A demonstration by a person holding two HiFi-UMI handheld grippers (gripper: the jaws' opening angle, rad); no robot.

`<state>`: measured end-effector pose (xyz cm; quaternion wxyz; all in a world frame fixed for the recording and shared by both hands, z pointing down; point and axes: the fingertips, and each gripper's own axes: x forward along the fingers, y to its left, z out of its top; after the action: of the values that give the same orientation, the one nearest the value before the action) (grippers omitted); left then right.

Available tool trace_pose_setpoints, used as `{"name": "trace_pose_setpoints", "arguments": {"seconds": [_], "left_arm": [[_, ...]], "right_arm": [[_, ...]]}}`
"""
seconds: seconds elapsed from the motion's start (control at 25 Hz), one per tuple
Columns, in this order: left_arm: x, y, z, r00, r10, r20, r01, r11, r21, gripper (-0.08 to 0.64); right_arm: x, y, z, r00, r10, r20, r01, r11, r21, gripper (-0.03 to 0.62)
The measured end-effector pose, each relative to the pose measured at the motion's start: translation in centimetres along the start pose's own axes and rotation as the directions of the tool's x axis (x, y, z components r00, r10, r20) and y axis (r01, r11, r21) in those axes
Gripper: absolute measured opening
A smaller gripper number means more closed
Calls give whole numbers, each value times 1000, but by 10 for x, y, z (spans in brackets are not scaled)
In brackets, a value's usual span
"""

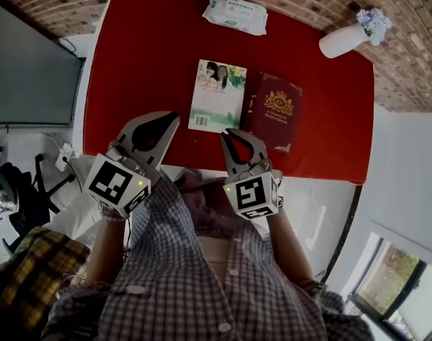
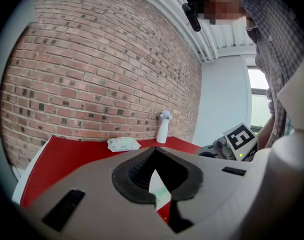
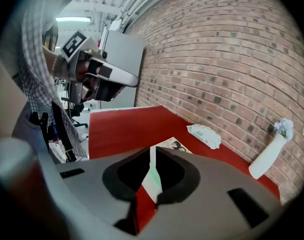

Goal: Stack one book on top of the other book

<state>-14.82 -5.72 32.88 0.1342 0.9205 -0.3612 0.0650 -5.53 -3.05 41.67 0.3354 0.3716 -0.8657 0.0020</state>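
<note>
Two books lie side by side on the red table [image 1: 145, 62]: a white and green paperback [image 1: 216, 94] on the left and a dark red book with a gold crest [image 1: 273, 112] touching its right side. My left gripper [image 1: 175, 117] is shut and empty, hovering over the table's near edge to the left of the paperback. My right gripper [image 1: 230, 132] is also shut and empty, with its tips over the near ends of the books where they meet. In the right gripper view the paperback [image 3: 174, 144] lies just beyond the closed jaws.
A pack of wipes [image 1: 235, 14] lies at the table's far edge. A white vase with pale flowers [image 1: 347, 38] stands at the far right corner by the brick wall. A person's checked shirt fills the near side. A grey panel stands to the left.
</note>
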Motion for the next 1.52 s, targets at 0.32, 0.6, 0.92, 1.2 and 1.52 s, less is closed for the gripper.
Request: {"name": "trace_pose_setpoints", "arguments": {"seconds": [0.32, 0.6, 0.92, 1.2, 1.52], "left_arm": [[22, 31, -33, 995, -32, -97, 26, 998, -57, 6], [38, 41, -61, 976, -63, -208, 39, 992, -117, 6], [65, 39, -85, 949, -74, -308, 37, 992, -125, 8], [78, 32, -98, 933, -81, -352, 33, 990, -139, 8], [86, 28, -124, 903, -98, -418, 21, 983, -184, 30]], "right_arm": [[42, 13, -14, 993, 70, -92, -69, 997, 22, 79], [61, -20, -34, 992, 44, -118, 1, 935, 355, 118], [78, -22, -57, 978, 103, -182, -16, 905, 425, 135], [68, -40, -89, 948, 70, -311, 57, 923, 381, 144], [51, -60, -98, 953, 144, -265, 42, 807, 589, 183]]}}
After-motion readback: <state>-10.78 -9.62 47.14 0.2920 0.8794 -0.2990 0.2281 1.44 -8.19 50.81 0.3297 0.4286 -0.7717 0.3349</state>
